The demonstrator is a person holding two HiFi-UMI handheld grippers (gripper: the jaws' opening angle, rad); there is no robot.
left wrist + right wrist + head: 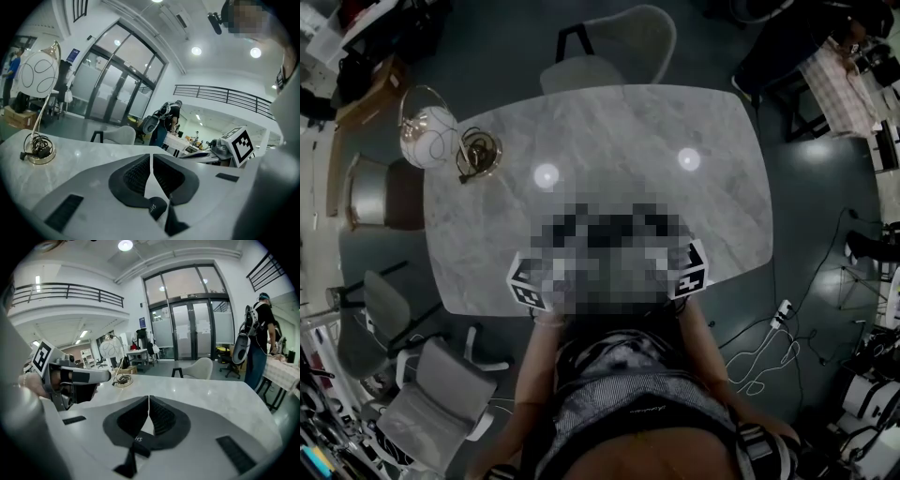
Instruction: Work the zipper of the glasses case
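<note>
No glasses case shows in any view; a mosaic patch covers the near middle of the marble table [609,131] in the head view. There, only the marker cubes of my left gripper [528,284] and right gripper [691,270] show at the table's near edge. In the left gripper view my left gripper [151,157] is shut, its pads meeting with nothing between them, low over the tabletop. My right gripper [149,399] is shut and empty too. Each gripper view shows the other gripper beside it: the right one [236,145], the left one [65,376].
A lamp with a round white shade [428,136] and a brass base [478,153] with a coiled cord stands at the table's far left. Chairs stand at the far side [609,47] and near left [431,403]. Cables [759,356] lie on the floor at the right.
</note>
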